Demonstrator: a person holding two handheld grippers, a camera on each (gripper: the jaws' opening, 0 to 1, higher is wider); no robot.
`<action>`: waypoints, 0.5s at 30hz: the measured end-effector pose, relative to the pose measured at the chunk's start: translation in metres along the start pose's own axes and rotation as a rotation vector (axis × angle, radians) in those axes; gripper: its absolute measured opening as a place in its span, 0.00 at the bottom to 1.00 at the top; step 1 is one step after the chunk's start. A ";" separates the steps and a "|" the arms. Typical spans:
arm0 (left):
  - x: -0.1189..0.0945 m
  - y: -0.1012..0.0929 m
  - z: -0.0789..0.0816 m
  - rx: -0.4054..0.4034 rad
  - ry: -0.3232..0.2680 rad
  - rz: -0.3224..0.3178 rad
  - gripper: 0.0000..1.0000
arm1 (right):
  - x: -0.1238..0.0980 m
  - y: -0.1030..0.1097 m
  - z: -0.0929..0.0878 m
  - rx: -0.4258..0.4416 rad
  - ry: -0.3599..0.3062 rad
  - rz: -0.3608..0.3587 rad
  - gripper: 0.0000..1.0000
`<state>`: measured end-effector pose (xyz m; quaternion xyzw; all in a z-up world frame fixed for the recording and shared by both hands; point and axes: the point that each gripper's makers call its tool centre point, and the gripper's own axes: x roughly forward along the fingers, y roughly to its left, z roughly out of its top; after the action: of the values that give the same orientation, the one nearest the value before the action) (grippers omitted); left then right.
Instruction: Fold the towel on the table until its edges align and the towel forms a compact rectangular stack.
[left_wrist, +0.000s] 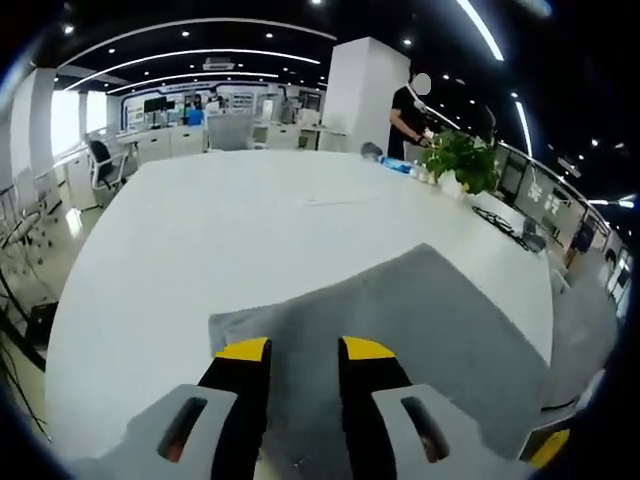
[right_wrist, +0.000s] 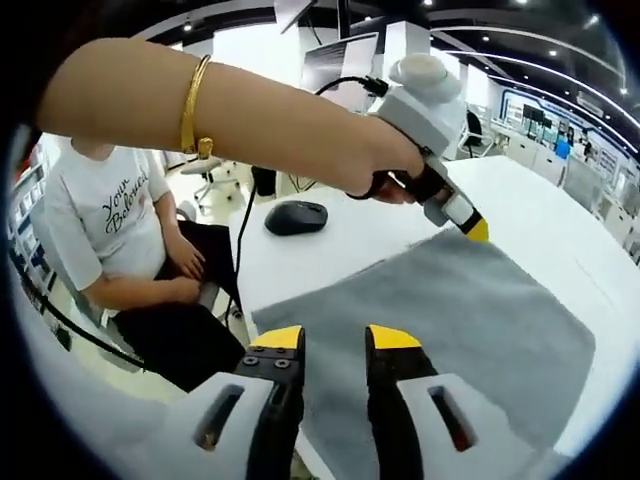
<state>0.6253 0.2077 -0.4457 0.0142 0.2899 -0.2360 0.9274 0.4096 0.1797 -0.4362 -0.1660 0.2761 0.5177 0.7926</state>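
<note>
A grey towel (left_wrist: 400, 330) lies flat and unfolded on the white table (left_wrist: 220, 230). My left gripper (left_wrist: 305, 350) hovers low over the towel near one corner. Its yellow-tipped jaws stand apart with only cloth showing in the gap. In the right gripper view the same towel (right_wrist: 450, 310) spreads out ahead, and my right gripper (right_wrist: 337, 340) sits open over its near edge. The left gripper (right_wrist: 470, 225), held by a person's hand, rests its yellow tip at the towel's far edge in that view.
A black mouse (right_wrist: 295, 215) with a cable lies on the table beyond the towel. A person (right_wrist: 120, 230) sits beside the table edge. A potted plant (left_wrist: 465, 160) and small bottles (left_wrist: 400, 165) stand at the far side, with another person (left_wrist: 408, 115) behind them.
</note>
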 end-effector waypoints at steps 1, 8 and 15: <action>0.002 -0.008 0.006 0.005 -0.007 -0.007 0.29 | -0.007 -0.005 -0.001 0.000 -0.010 -0.009 0.25; 0.019 -0.056 0.023 0.028 -0.021 -0.026 0.48 | -0.052 -0.023 -0.028 0.048 -0.011 -0.051 0.31; 0.037 -0.093 0.026 0.053 -0.009 -0.062 0.51 | -0.097 -0.055 -0.067 0.167 0.019 -0.138 0.32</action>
<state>0.6247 0.1049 -0.4341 0.0288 0.2797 -0.2721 0.9203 0.4118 0.0501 -0.4316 -0.1225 0.3137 0.4355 0.8348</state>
